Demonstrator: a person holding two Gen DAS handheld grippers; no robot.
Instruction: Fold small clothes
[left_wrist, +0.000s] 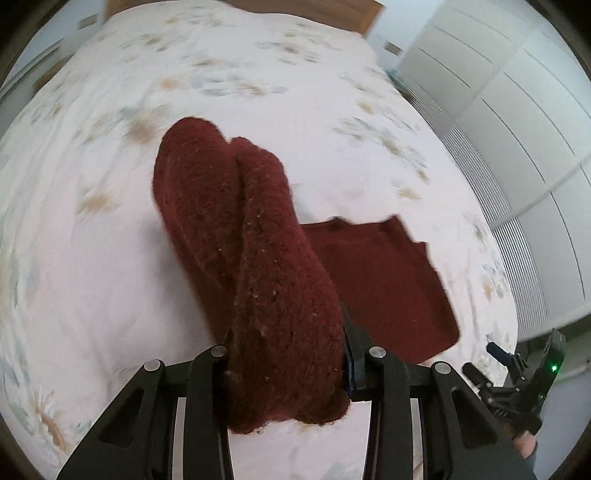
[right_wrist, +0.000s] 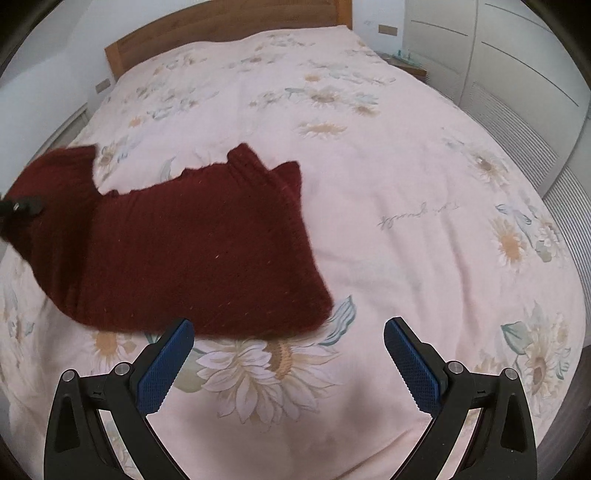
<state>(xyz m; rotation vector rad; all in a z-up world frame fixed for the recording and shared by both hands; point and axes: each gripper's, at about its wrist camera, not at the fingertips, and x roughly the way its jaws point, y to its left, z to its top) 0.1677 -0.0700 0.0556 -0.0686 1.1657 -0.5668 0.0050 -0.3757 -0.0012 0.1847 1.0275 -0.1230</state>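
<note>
On floral bedspread (right_wrist: 369, 184): left gripper (left_wrist: 286, 354) clamped on maroon sweater (left_wrist: 258, 240) sleeve, raised for fold-over; right gripper (right_wrist: 288, 354) fingers apart, empty, near hem.

A dark red knitted sweater (right_wrist: 192, 251) lies on the pink sunflower-print bedspread (right_wrist: 406, 177), its left part lifted toward a black gripper tip (right_wrist: 22, 206) at the frame's edge. The right gripper (right_wrist: 288, 354) hovers just below its hem, blue pads (right_wrist: 164, 369) spread apart, holding nothing.

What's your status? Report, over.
Left gripper shut on maroon sweater, one end lifted. Right gripper open, empty, above floral bedspread. Nothing in the way.
</note>
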